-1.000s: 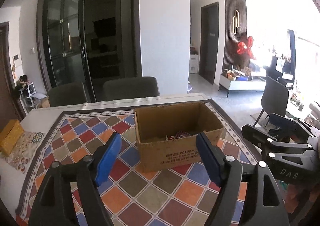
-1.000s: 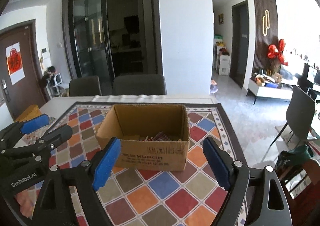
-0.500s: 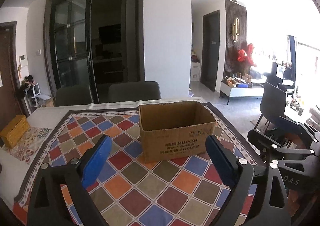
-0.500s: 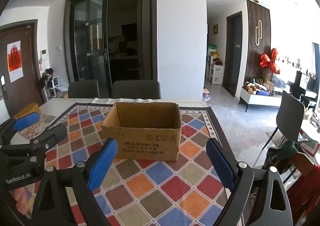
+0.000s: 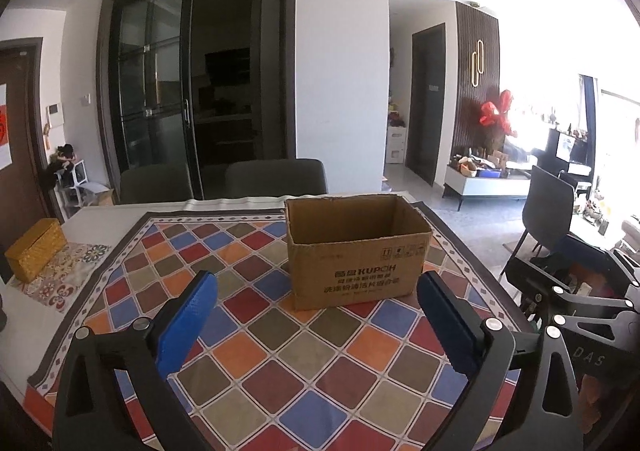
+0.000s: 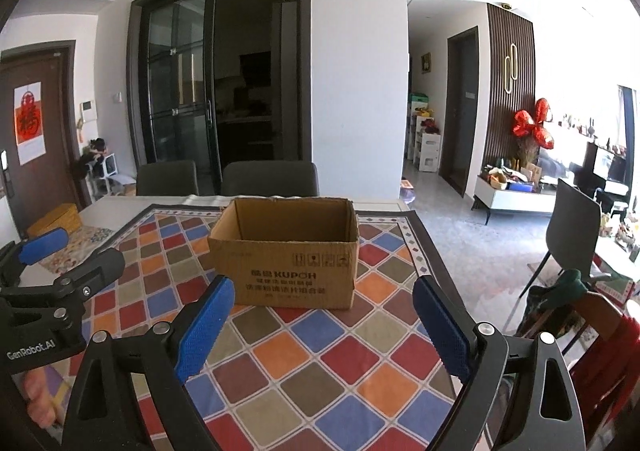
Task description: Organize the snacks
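An open brown cardboard box (image 5: 356, 267) (image 6: 288, 267) stands on the chequered tablecloth (image 5: 280, 351), ahead of both grippers. From this low angle its inside bottom is hidden, and no snack shows. My left gripper (image 5: 316, 283) hovers over the cloth short of the box, its blue-padded jaws opening with nothing between them. My right gripper (image 6: 323, 285) is open and empty, also short of the box. Each gripper shows at the edge of the other's view: the left gripper (image 6: 76, 255) on the left, the right gripper (image 5: 556, 263) on the right.
A yellow woven box (image 5: 36, 247) (image 6: 56, 217) lies on a patterned mat at the table's far left. Two dark chairs (image 5: 276, 177) stand behind the table. Another chair (image 5: 548, 203) and some clutter are off the table's right edge.
Both grippers have drawn back from the box, which now looks smaller and farther off. The snacks seen inside it earlier are out of sight. The left jaws have spread wider.
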